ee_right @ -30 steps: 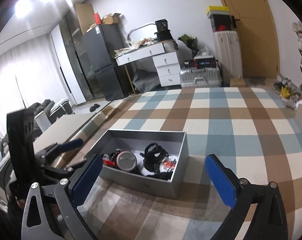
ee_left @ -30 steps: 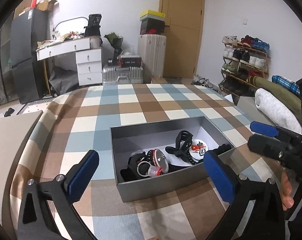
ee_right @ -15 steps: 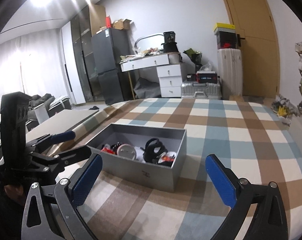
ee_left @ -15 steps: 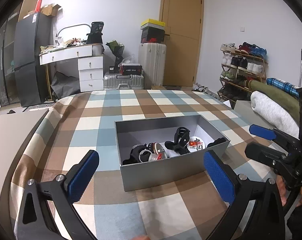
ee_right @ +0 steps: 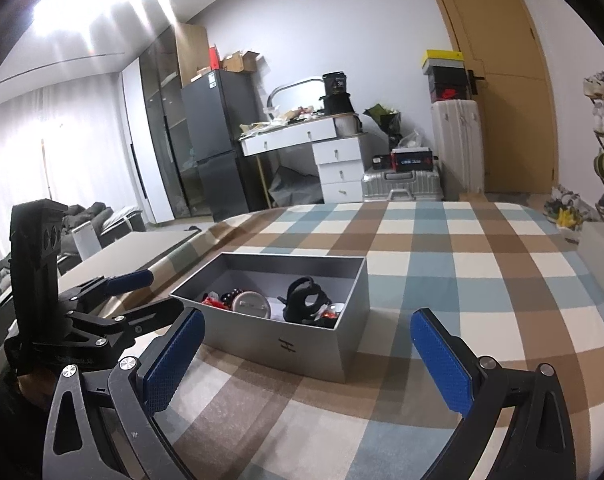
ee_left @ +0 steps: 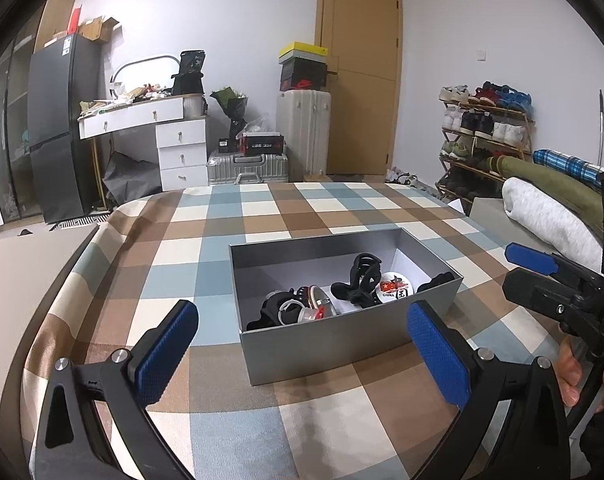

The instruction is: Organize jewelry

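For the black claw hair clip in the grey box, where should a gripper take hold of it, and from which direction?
Judging by its pose, take the black claw clip across its raised arched top, coming straight down from above. It stands taller than the round badge beside it, and the grey box walls block any sideways approach. The right gripper, open, seems nearer to that end.

**A lived-in bedroom at home**

A checked bedspread [ee_left: 262, 216] is covering the bed, while suitcases [ee_left: 248, 168], a cluttered white dressing table [ee_left: 142, 114], a shoe rack [ee_left: 485, 132] and a dark fridge [ee_left: 58, 132] are lining the walls.
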Available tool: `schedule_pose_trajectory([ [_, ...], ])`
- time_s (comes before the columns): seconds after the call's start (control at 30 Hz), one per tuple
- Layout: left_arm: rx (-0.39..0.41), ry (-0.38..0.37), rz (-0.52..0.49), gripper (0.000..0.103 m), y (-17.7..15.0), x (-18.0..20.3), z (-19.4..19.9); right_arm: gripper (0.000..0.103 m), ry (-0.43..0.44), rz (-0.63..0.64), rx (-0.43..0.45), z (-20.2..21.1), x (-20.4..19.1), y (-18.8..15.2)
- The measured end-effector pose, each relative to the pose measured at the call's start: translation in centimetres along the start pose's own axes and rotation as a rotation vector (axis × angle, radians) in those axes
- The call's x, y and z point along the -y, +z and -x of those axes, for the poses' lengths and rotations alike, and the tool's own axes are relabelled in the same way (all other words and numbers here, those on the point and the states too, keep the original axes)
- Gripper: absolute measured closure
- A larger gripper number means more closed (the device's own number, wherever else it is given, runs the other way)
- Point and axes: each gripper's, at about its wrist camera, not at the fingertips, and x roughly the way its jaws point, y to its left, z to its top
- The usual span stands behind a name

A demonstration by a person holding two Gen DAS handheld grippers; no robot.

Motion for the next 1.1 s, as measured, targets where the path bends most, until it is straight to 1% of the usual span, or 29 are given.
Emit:
schedule_pose_trajectory([
  [0.23, 0.002, 0.005, -0.029, 0.001, -0.03, 0.56, 0.14, 0.0, 0.003, 0.011, -0.003, -0.04, -0.24, -0.01],
  [1.1, 0.007, -0.002, -0.025, 0.001, 0.05, 0.71, 0.27, 0.0, 0.004, 0.008, -0.005, -0.04, -0.22, -0.09],
])
